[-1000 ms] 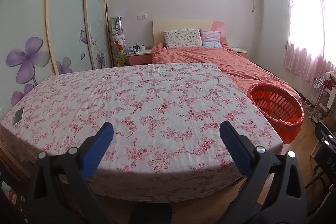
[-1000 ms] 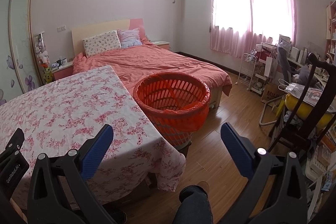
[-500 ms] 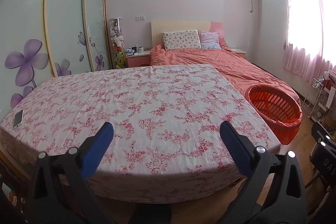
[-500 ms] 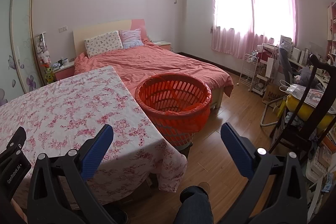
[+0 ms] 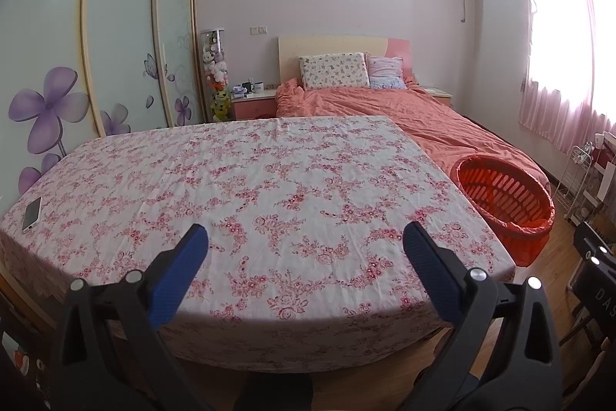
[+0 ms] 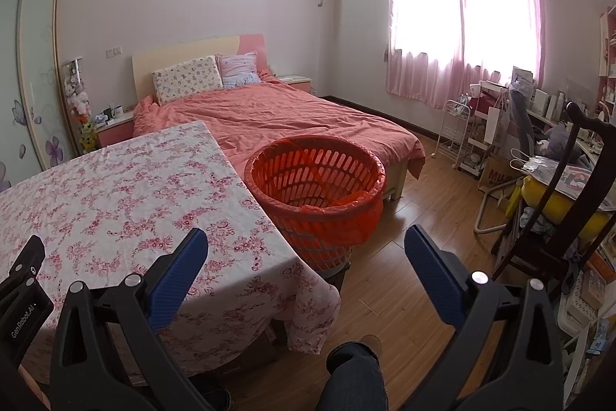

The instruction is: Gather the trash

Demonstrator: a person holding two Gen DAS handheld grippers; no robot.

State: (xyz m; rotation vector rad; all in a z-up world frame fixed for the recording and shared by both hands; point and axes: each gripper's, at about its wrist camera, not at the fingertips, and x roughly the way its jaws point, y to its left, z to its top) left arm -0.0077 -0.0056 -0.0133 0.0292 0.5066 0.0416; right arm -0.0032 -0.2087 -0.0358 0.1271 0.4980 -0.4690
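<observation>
An orange slatted basket [image 6: 315, 180] lined with an orange bag stands on the floor between the table and the bed; it also shows in the left wrist view [image 5: 504, 195]. The table [image 5: 269, 187] wears a pink floral cloth, and I see no trash on it. My left gripper [image 5: 304, 237] is open and empty above the table's near edge. My right gripper [image 6: 304, 237] is open and empty, above the table's right corner and short of the basket.
A phone [image 5: 31, 214] lies at the table's left edge. A bed [image 6: 277, 114] with a salmon cover stands behind. A dark chair [image 6: 569, 218] and cluttered shelves stand at the right. Wood floor [image 6: 415, 257] lies beside the basket.
Both views have drifted slightly back and up, so the table and basket sit a little lower and farther. Both grippers stay open and empty.
</observation>
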